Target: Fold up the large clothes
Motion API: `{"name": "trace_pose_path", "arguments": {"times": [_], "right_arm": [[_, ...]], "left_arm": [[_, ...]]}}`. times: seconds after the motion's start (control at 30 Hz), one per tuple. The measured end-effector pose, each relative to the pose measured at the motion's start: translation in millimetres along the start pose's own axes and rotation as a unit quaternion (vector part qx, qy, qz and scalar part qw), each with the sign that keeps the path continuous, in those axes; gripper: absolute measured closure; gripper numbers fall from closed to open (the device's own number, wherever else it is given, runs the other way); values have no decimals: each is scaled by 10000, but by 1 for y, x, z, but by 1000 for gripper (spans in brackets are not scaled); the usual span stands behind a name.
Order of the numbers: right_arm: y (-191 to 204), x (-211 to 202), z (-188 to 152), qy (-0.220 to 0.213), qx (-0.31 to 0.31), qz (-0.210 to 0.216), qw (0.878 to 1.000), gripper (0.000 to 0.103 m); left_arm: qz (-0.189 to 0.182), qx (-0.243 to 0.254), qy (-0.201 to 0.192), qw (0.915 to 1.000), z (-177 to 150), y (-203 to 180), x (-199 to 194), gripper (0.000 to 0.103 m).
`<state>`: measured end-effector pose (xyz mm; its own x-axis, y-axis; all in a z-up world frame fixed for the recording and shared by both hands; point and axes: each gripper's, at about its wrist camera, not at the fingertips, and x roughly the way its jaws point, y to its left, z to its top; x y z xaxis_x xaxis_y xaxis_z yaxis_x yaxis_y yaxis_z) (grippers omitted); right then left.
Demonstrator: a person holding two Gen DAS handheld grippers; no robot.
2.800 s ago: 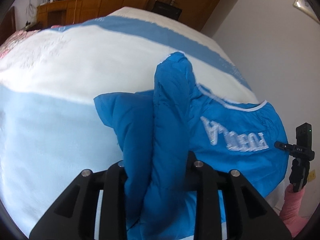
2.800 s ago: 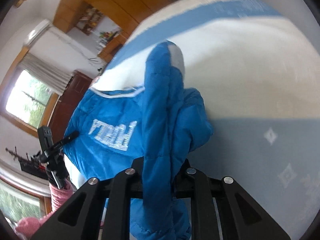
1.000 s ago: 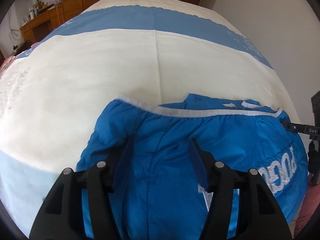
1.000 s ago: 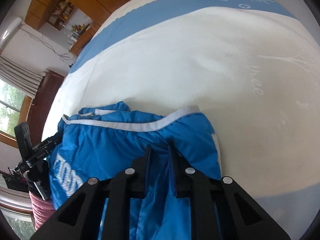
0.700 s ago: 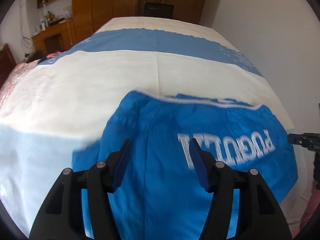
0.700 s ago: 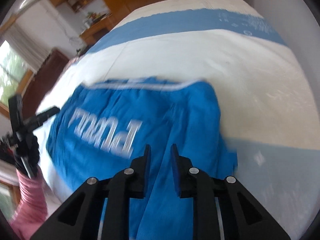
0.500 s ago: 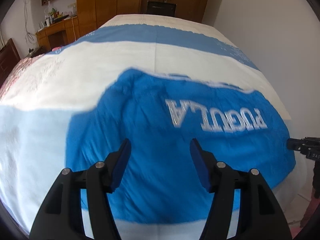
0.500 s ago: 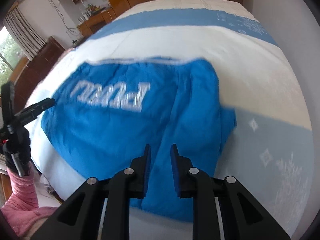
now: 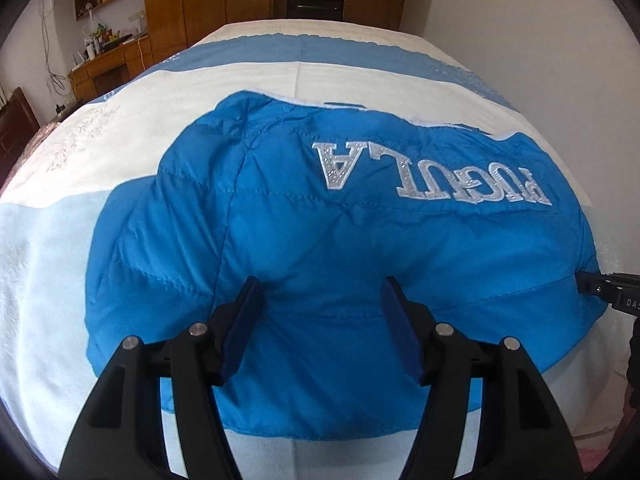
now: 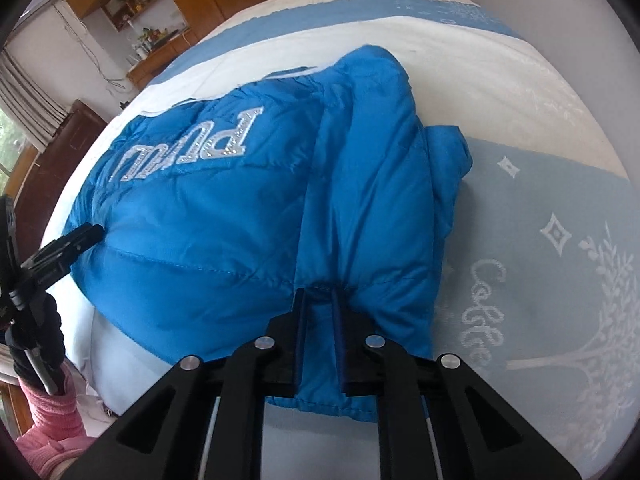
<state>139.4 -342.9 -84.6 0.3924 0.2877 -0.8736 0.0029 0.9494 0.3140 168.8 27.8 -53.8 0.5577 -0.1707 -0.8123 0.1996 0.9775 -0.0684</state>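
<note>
On the bedspread [image 9: 60,240], a puffy quilted jacket [image 9: 320,220].

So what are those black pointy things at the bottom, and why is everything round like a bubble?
Those are two claws a person holds, one in each hand, like big tongs. Each has a tiny camera looking along its fingers, and that lens bends everything round. One picture comes from the left claw, whose fingers are wide open and hold nothing. The other comes from the right claw, whose fingers sit close together with a bit of the blue puffy jacket between them. The jacket lies folded on a bed with a blue and white cover, with silver letters showing on top.
</note>
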Motion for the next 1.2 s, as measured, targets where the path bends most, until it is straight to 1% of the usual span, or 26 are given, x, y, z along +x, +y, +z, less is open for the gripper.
{"name": "trace_pose_path", "arguments": {"times": [0.17, 0.33, 0.53, 0.77, 0.9, 1.03, 1.07, 1.1, 1.17, 1.2], "right_arm": [[-4, 9, -1, -26, 56, 68, 10000, 93], [0, 14, 0, 9, -42, -53, 10000, 95], [0, 17, 1, 17, -47, -56, 10000, 96], [-3, 17, 3, 54, 0, 30, 10000, 96], [-3, 16, 3, 71, -21, 27, 10000, 96], [-4, 15, 3, 90, -9, 69, 9999, 96], [-4, 15, 3, 86, -19, 69, 9999, 96], [-4, 15, 3, 83, -27, 68, 9999, 96], [-4, 14, 3, 85, -28, 76, 9999, 96], [-4, 14, 3, 91, -26, 83, 9999, 96]], "left_arm": [[86, 96, -78, 9999, -7, -2, 5, 41], [125, 123, -110, 9998, -10, -2, 6, 41], [143, 92, -127, 9998, -11, -3, 4, 41], [215, 44, -103, 9997, -15, -4, -14, 40], [371, -15, -186, 9991, -22, 1, -29, 38], [369, -250, -181, 9988, -31, 11, -45, 36], [394, -323, -170, 9986, -34, 14, -47, 33], [421, -410, -159, 9981, -36, 18, -50, 31], [440, -612, -155, 9970, -41, 28, -54, 31], [380, -723, -142, 9966, -43, 33, -55, 31]]}}
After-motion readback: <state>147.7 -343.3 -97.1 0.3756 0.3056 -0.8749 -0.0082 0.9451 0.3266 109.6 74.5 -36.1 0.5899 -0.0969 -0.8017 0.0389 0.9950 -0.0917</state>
